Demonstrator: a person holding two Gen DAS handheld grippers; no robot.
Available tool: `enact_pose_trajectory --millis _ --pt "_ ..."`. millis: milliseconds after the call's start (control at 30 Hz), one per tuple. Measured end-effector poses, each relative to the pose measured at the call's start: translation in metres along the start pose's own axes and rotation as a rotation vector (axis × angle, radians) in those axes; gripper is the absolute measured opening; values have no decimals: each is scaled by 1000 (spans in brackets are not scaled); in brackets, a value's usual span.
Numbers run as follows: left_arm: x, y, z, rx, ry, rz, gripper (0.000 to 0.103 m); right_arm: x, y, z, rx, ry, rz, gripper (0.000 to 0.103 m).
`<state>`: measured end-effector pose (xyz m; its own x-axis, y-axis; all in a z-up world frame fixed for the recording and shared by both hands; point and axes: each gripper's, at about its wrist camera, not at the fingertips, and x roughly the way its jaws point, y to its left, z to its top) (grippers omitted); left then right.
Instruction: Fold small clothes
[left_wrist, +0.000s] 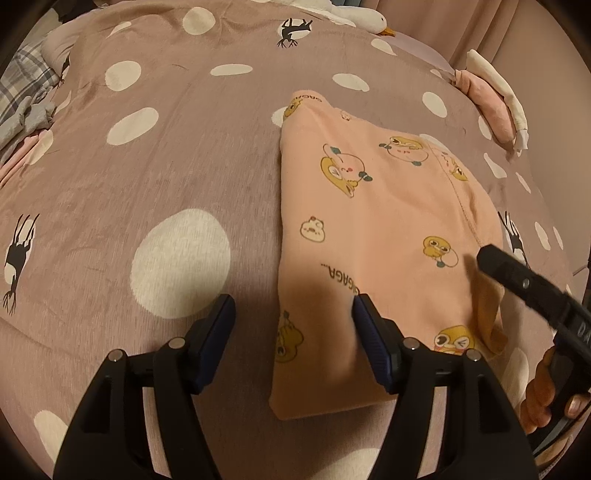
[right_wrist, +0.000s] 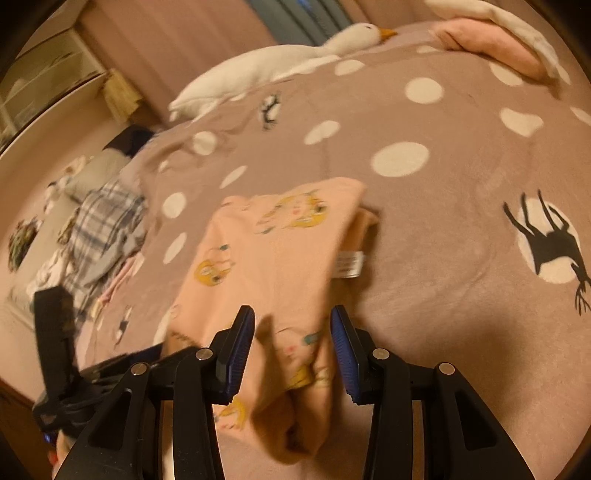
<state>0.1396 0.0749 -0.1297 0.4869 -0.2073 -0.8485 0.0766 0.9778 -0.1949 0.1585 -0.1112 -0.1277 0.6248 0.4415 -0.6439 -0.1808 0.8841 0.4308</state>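
- The left gripper (left_wrist: 293, 317) is hanging spread over the folded pink garment's (left_wrist: 373, 221) left edge.
- The right gripper (right_wrist: 292, 328) is standing spread around a raised fold, lower centre.

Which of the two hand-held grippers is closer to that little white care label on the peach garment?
The right. The right hand-held gripper straddles the peach garment just below the care label. The left hand-held gripper sits at the garment's opposite edge, farther away.
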Motion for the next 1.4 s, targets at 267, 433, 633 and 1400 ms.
enact_pose_trajectory --millis 267,433,633,1400 --pt "-1 0 -6 6 4 8 69 14 8 -8 -73 52 -115 52" --pt "-2 0 -9 9 5 12 69 10 -2 -13 -37 56 -144 52" --pt "-3 1 -12 10 7 16 69 4 -5 -18 -24 50 -155 52" --pt "-6 3 -18 10 7 19 72 -1 -7 -24 -20 50 -170 52"
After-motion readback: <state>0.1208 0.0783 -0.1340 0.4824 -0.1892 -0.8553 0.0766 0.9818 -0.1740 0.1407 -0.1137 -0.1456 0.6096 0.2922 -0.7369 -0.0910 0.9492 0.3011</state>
